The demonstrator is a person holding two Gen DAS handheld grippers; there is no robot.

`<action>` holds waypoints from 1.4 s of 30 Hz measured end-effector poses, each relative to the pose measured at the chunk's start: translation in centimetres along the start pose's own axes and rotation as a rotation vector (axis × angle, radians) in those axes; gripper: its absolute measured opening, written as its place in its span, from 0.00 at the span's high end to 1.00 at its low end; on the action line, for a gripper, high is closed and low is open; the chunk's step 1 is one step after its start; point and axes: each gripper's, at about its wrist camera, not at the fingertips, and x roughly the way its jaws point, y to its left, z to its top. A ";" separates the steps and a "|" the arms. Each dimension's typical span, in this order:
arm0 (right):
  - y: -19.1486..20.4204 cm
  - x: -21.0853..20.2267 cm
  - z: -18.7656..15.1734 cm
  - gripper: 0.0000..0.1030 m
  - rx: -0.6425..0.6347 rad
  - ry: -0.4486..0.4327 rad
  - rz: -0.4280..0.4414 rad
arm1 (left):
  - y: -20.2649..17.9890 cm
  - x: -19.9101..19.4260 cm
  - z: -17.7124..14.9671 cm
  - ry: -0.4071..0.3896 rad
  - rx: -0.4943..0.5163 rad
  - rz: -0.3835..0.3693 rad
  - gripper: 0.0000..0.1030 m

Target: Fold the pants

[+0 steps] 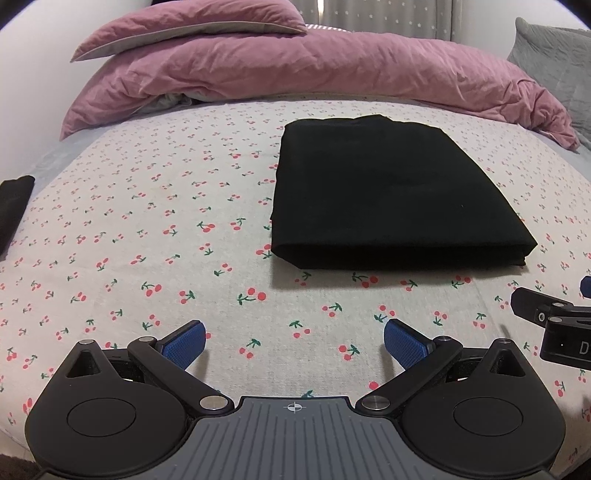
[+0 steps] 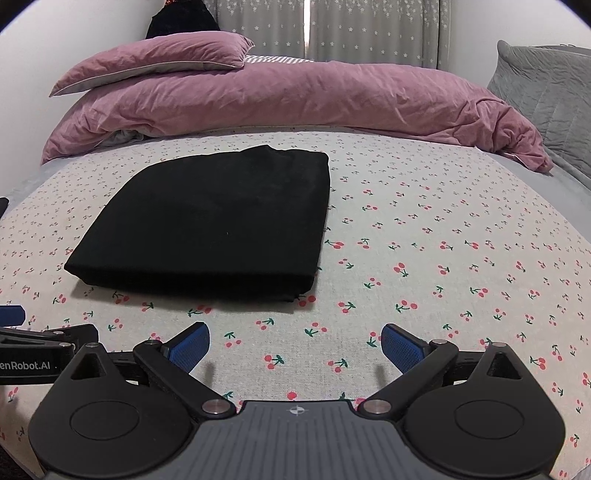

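Black pants point(image 1: 388, 192) lie folded into a flat rectangle on the cherry-print sheet point(image 1: 166, 229). In the right wrist view the pants point(image 2: 218, 218) sit left of centre. My left gripper point(image 1: 294, 341) is open and empty, held above the sheet in front of the pants and apart from them. My right gripper point(image 2: 295, 343) is open and empty too, in front of the pants' right corner. Part of the right gripper shows at the left wrist view's right edge point(image 1: 554, 321). Part of the left gripper shows at the right wrist view's left edge point(image 2: 44, 350).
A bunched pink duvet point(image 1: 314, 70) and a pink pillow point(image 1: 192, 26) lie across the back of the bed. A grey quilted cushion point(image 2: 546, 92) stands at the back right. Another black cloth point(image 1: 13, 206) lies at the bed's left edge. Curtains point(image 2: 332, 29) hang behind.
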 end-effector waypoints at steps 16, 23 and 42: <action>-0.2 0.0 -0.1 0.03 -0.003 0.001 -0.006 | -0.3 0.3 -0.3 0.011 0.007 0.000 0.00; -0.1 0.1 -0.3 0.03 -0.008 0.003 -0.009 | -0.3 0.3 -0.3 0.012 0.005 0.001 0.00; 0.1 0.1 -0.3 0.03 -0.018 0.006 -0.013 | -0.4 0.3 -0.4 0.014 0.005 0.001 0.00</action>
